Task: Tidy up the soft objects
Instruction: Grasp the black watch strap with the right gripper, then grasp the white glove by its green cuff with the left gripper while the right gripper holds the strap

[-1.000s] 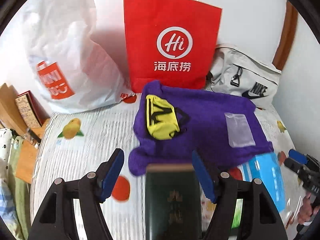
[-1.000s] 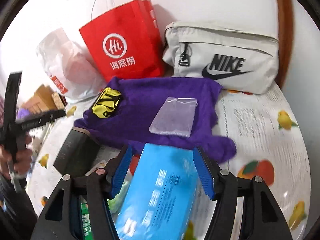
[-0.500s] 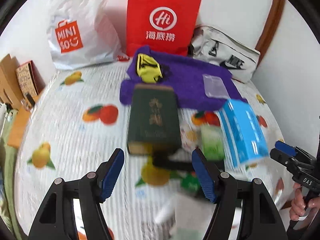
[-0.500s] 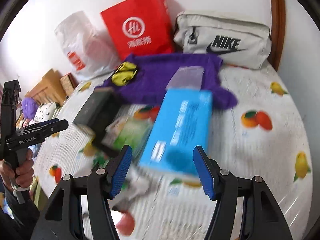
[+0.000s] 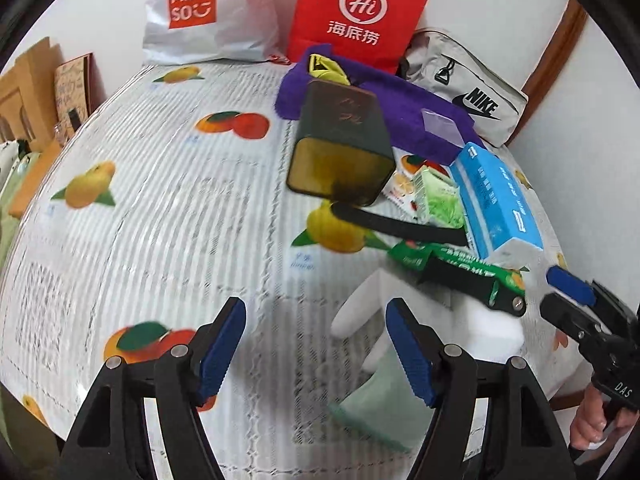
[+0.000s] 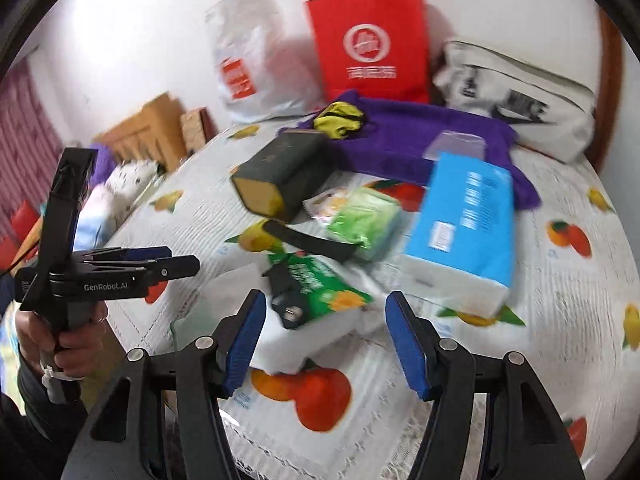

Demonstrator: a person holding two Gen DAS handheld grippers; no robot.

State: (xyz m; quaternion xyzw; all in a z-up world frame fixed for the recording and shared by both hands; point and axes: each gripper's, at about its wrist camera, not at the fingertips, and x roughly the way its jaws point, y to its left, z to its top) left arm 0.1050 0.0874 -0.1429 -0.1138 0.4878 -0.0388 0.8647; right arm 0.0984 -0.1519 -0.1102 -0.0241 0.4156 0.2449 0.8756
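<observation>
Tongs (image 5: 316, 346) angled down, jaws opening, empty

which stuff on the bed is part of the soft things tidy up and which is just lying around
Job, soft:
purple towel
yellow pouch
blue tissue pack
green tissue pack

Lying about:
dark green tin
red paper bag
Miniso bag
Nike bag

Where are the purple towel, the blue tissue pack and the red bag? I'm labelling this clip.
purple towel (image 5: 404, 108): left wrist view, its middle.
blue tissue pack (image 6: 468, 216): right wrist view, its blue top face.
red bag (image 5: 360, 12): left wrist view, its front, at the logo.
</observation>
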